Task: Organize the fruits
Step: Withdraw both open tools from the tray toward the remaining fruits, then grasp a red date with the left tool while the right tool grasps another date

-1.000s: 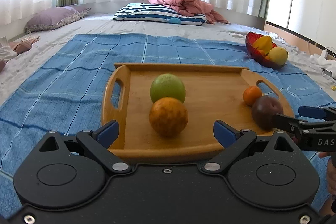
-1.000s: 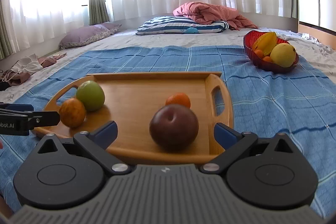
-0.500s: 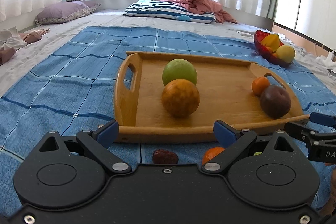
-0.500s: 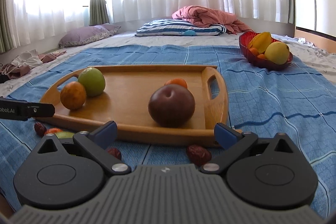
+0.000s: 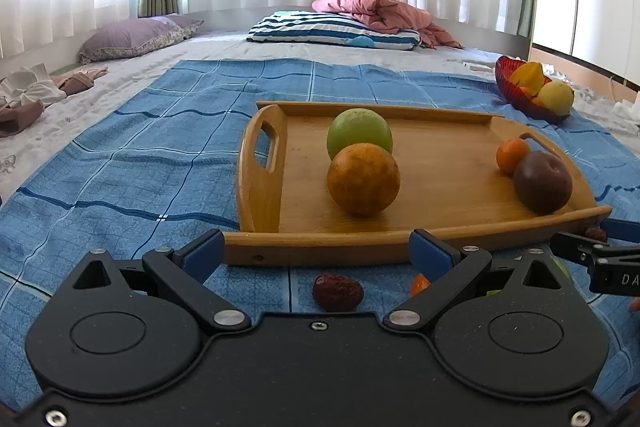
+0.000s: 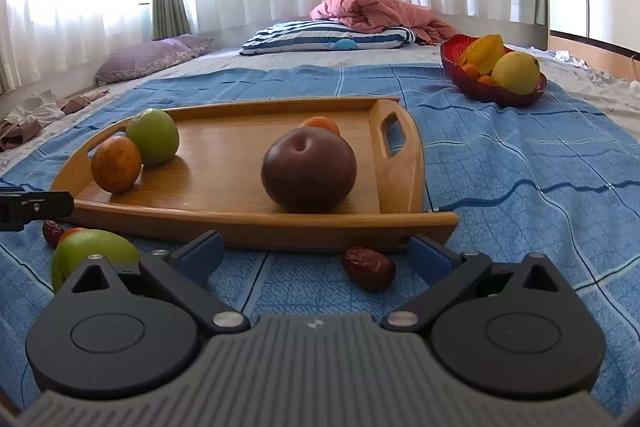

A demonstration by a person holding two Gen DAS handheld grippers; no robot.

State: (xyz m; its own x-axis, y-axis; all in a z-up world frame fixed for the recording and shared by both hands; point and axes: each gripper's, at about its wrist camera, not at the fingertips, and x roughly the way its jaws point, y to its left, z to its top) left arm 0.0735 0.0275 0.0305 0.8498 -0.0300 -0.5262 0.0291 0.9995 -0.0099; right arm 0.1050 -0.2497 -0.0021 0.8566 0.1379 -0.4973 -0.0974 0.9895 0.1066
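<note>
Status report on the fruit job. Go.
Left gripper and right gripper open, empty. Tray holds four fruits. Loose on the blanket: green fruit, dates. Nothing blocking.

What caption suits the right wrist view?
Open right gripper faces a wooden tray holding a dark purple round fruit.

Left wrist cam: low over blue blanket [image 5: 132, 163], close to wooden tray [image 5: 432, 183] near edge, facing its left-handle end, toward curtains. Right wrist cam: same height, close, facing tray [image 6: 224, 167] right-handle end. Shared: tray w/ fruit, red bowl [image 6: 472, 87] beyond tray, striped pillow [image 5: 332, 31].
</note>
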